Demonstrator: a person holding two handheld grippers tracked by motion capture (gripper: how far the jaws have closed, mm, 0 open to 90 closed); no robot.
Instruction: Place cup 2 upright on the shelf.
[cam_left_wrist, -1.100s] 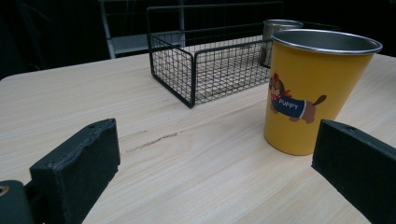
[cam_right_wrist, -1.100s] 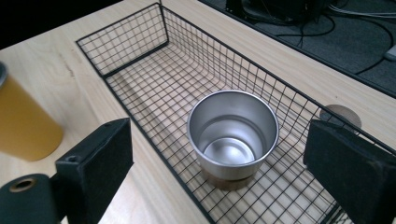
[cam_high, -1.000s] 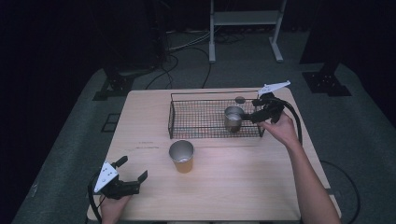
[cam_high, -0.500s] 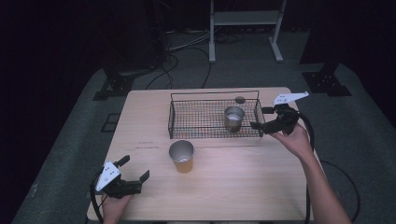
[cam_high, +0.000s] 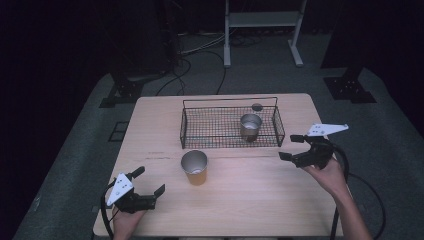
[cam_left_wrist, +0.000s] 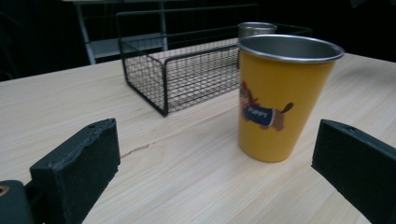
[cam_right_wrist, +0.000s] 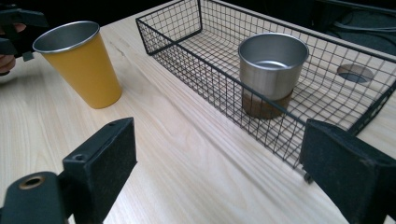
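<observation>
Two cups — yellow cup (cam_high: 194, 167) before the basket (cam_high: 227, 141), steel cup (cam_high: 250, 126) inside it; my left gripper (cam_high: 148, 189) and right gripper (cam_high: 291, 147) gape wide, holding nothing.

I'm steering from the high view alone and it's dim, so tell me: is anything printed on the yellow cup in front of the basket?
Observer: Yes, the yellow cup carries a cartoon dog in a blue coat.
Operator: Is the metal cup in the basket steel all over?
Observer: No, the metal cup in the basket has a brown band round its base.
Operator: Anything inside it?
Observer: It looks empty; its bare metal bottom shows.
</observation>
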